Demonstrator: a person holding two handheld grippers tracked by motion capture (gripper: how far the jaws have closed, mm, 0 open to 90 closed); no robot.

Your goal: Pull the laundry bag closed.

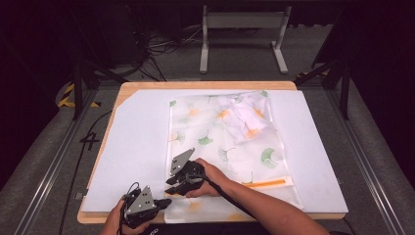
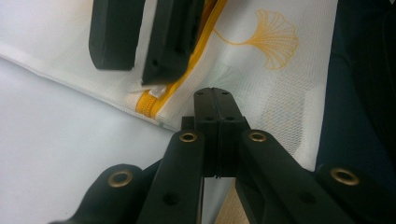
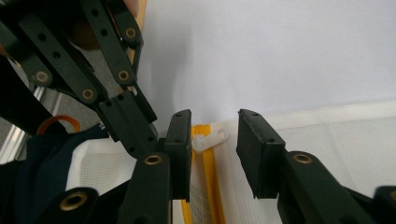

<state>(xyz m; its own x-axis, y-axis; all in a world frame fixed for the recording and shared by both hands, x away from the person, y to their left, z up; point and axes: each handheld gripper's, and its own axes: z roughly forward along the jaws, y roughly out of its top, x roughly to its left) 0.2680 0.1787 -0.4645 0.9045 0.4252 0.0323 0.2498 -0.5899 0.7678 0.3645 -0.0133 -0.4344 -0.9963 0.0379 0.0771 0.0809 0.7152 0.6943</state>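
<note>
The left gripper (image 2: 215,100) is pinching the mesh bag (image 2: 261,88) shut-jawed near its corner. The right gripper (image 3: 214,140) is hovering wide around the zipper pull (image 3: 210,138); it should be closing squarely before dragging.

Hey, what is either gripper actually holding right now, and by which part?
The left gripper is shut on the white mesh laundry bag, at its edge near the yellow zipper. The right gripper is open around the white zipper pull, holding nothing.
</note>
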